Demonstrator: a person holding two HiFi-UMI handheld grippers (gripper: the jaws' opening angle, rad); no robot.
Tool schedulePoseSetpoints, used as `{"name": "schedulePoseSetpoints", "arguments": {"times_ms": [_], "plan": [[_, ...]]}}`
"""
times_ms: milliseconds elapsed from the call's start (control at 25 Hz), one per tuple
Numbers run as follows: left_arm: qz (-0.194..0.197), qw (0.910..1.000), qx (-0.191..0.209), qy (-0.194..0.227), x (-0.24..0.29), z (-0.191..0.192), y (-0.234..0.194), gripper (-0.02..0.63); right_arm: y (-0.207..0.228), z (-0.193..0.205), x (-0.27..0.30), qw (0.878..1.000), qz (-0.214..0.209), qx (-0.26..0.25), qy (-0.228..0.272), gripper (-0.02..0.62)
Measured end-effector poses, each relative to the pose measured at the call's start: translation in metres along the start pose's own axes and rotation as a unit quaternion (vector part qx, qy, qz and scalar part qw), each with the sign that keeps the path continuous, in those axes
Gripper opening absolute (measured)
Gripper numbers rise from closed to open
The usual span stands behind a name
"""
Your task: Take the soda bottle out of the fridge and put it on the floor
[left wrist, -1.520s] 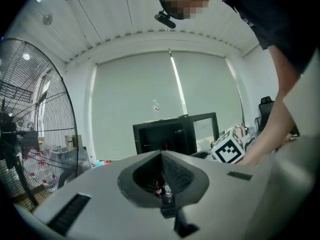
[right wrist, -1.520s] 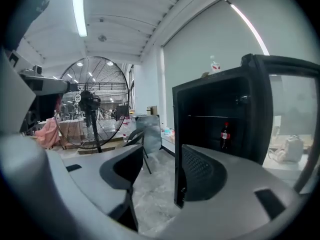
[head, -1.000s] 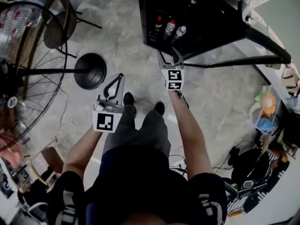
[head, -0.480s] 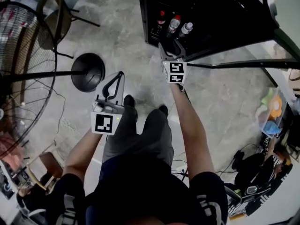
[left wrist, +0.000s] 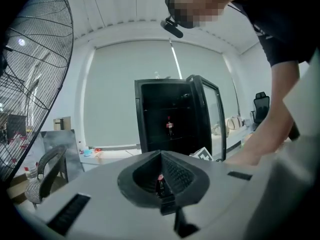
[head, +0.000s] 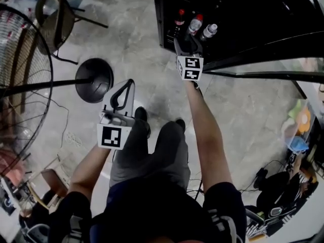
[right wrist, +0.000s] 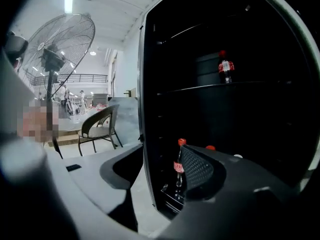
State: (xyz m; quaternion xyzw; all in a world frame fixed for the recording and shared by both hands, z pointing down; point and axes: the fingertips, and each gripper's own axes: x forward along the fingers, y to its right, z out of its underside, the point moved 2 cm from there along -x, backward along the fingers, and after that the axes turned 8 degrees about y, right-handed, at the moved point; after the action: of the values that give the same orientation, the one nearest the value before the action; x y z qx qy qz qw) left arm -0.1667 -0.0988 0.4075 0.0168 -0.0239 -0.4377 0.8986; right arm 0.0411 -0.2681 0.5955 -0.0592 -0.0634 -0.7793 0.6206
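Note:
The black fridge (head: 243,14) stands open at the top of the head view. On its lowest shelf stand a red-capped soda bottle (head: 178,20), a second red-capped bottle (head: 195,22) and a white-capped one (head: 209,30). My right gripper (head: 188,42) is open at the fridge's mouth, just short of these bottles. In the right gripper view the soda bottle (right wrist: 178,168) shows ahead between the parted jaws of the gripper (right wrist: 160,156), untouched. Another bottle (right wrist: 225,66) sits on an upper shelf. My left gripper (head: 130,83) hangs shut and empty over the floor, away from the fridge (left wrist: 170,119).
The fridge's glass door (head: 263,59) swings out to the right. A standing fan's round base (head: 93,80) and pole lie left of the left gripper. A chair (head: 55,14) stands at the upper left. The person's feet (head: 140,116) are on the concrete floor; cables lie around.
My right gripper has advanced toward the fridge and now reaches the bottles on the bottom shelf. The left gripper has stayed about where it was.

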Motion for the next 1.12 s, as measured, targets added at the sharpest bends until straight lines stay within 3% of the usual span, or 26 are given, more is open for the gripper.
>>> {"name": "schedulePoseSetpoints", "arguments": {"times_ms": [880,1120], "plan": [[0.003,0.9999,0.013,-0.001,0.021,0.082,-0.03,0.025,0.058,0.091,0.11,0.999,0.036,-0.003,-0.018,0.247],[0.0,0.9999,0.013,-0.003,0.024,0.102,-0.04,0.025,0.063,0.106,0.135,1.0,0.019,-0.002,-0.017,0.252]]}}
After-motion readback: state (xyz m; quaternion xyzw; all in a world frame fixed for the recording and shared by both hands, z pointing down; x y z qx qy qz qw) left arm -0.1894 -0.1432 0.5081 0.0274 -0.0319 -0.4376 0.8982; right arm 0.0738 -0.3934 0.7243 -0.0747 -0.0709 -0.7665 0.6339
